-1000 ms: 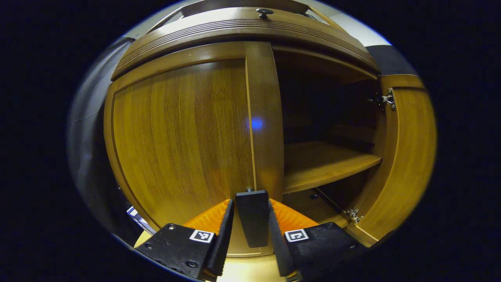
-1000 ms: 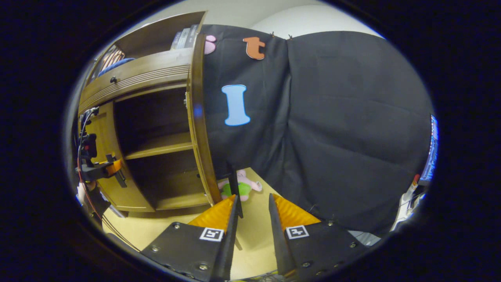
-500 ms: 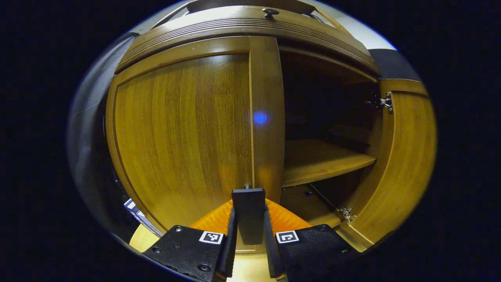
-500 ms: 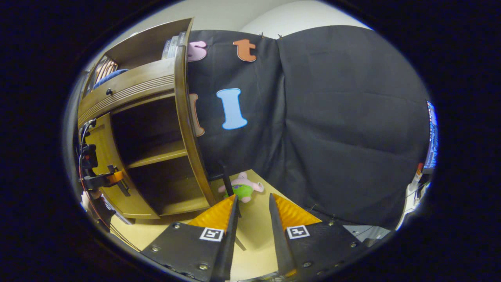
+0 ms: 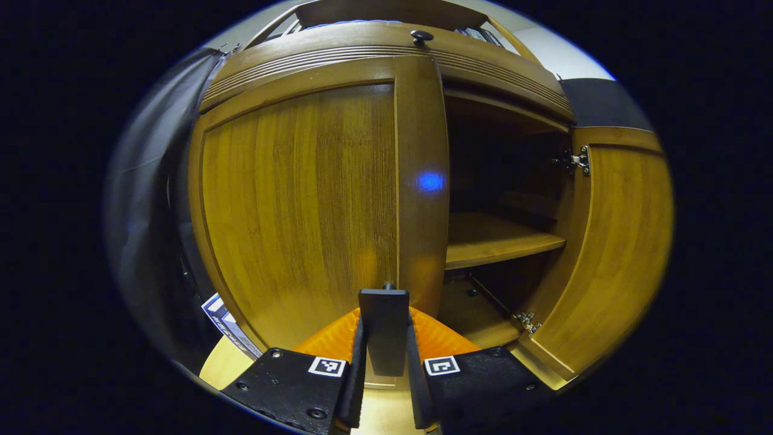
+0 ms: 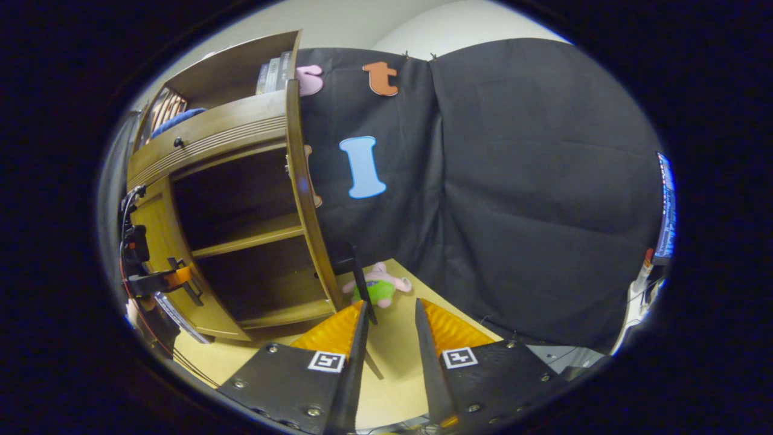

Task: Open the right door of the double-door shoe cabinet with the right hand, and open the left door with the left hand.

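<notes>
The wooden shoe cabinet's left door (image 5: 302, 199) stands about shut in the left gripper view. Its black handle (image 5: 384, 329) is clamped between the fingers of my left gripper (image 5: 384, 317), which is shut on it. The right door (image 5: 616, 241) hangs wide open at the right, baring a shelf (image 5: 495, 238). From the right gripper view that right door (image 6: 305, 205) is edge-on, its thin black handle (image 6: 361, 284) just beyond the left fingertip. My right gripper (image 6: 389, 308) is open and holds nothing. The left gripper (image 6: 181, 279) shows far left at the left door.
A drawer with a dark knob (image 5: 421, 36) runs above the doors. Books (image 6: 275, 63) stand on the cabinet's top. A pink and green plush toy (image 6: 377, 289) lies on the pale floor (image 6: 392, 362) by the open door. A screen (image 6: 664, 205) glows far right.
My left gripper's fingers have closed onto the left door's handle. The right gripper has stayed open near the right door's handle, drifting only slightly.
</notes>
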`<state>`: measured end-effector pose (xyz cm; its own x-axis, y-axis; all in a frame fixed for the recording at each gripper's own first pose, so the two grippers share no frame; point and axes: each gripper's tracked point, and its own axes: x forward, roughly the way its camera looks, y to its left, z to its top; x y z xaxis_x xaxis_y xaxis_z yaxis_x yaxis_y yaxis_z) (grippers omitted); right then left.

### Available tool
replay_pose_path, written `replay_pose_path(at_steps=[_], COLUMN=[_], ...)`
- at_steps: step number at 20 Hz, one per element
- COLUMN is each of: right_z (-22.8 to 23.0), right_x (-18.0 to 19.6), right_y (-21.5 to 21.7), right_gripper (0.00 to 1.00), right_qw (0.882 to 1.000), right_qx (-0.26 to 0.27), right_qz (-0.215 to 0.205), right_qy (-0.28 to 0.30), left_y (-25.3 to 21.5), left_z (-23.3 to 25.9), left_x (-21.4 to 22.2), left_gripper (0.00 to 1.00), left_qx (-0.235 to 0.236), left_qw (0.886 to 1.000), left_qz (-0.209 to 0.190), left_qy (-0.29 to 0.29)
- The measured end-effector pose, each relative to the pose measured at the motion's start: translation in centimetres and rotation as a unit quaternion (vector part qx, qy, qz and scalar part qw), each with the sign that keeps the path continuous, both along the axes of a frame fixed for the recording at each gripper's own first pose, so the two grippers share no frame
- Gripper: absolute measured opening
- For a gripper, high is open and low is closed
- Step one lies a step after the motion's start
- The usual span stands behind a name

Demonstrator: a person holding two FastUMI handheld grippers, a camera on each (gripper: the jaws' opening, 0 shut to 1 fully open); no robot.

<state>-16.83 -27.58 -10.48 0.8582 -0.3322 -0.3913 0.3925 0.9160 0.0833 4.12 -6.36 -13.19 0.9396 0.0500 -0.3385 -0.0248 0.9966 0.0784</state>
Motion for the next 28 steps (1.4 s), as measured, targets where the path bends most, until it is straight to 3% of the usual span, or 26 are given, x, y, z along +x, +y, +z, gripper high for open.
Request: replay_pose_path(at_steps=[5,15,28], right_z=[-1.1,-2.0,-3.1], right_x=[0.4,2.6,5.2], right_y=[2.7,10.2,19.1], right_gripper=[0.44,0.44,0.44], right_qw=[0.999,0.991,0.979], right_qx=[0.010,-0.020,-0.014], right_qz=[0.032,0.126,0.201], right_qy=[0.016,0.041,0.035], left_y=[0.4,2.2,5.2], left_z=[0.5,1.6,2.2], left_x=[-2.3,-7.5,-11.9], left_gripper=[0.31,0.31,0.30], left_qx=[-0.003,-0.015,-0.034], left_qw=[1.000,0.999,0.998], left_qz=[-0.011,-0.045,-0.054], left_qy=[-0.001,0.005,0.007])
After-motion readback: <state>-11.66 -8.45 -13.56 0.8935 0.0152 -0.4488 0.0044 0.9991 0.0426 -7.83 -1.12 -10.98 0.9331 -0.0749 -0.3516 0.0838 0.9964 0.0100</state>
